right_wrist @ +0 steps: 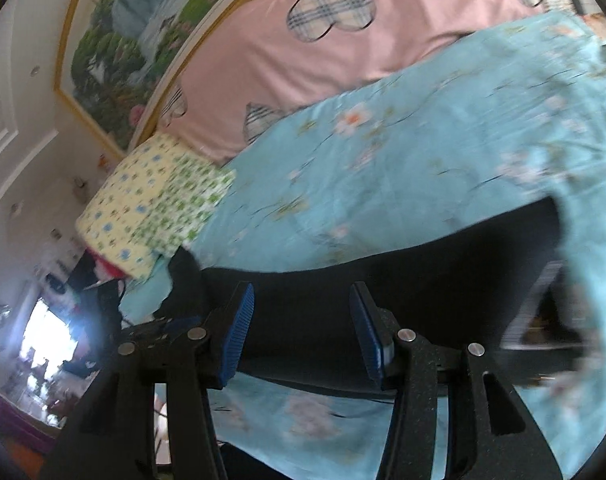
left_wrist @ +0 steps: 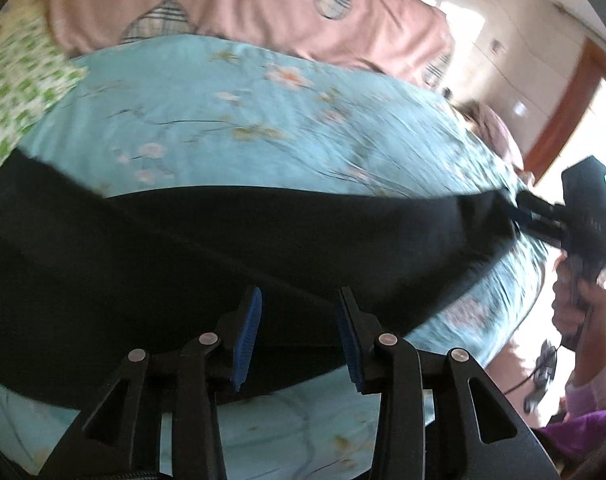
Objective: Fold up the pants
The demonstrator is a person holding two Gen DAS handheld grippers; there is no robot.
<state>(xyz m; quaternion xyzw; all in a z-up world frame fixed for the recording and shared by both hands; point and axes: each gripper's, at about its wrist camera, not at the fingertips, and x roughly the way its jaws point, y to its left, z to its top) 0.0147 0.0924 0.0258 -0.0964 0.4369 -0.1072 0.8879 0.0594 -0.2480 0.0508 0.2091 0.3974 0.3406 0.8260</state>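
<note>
The black pants (left_wrist: 223, 248) lie stretched across a light blue flowered bedsheet (left_wrist: 223, 120). My left gripper (left_wrist: 299, 300) is open, its blue pads either side of the pants' near edge. In the left wrist view my right gripper (left_wrist: 523, 210) is at the pants' right end, touching the cloth; whether it grips there is too blurred to tell. In the right wrist view the right gripper (right_wrist: 301, 296) is open over the black pants (right_wrist: 383, 292), which lie on the bedsheet (right_wrist: 383, 160).
A pink quilt with plaid hearts (left_wrist: 263, 12) lies behind the sheet. A yellow and green flowered pillow (right_wrist: 155, 204) sits at the bed's left end. A framed landscape picture (right_wrist: 135, 40) hangs on the wall. A wooden door frame (left_wrist: 563, 120) stands to the right.
</note>
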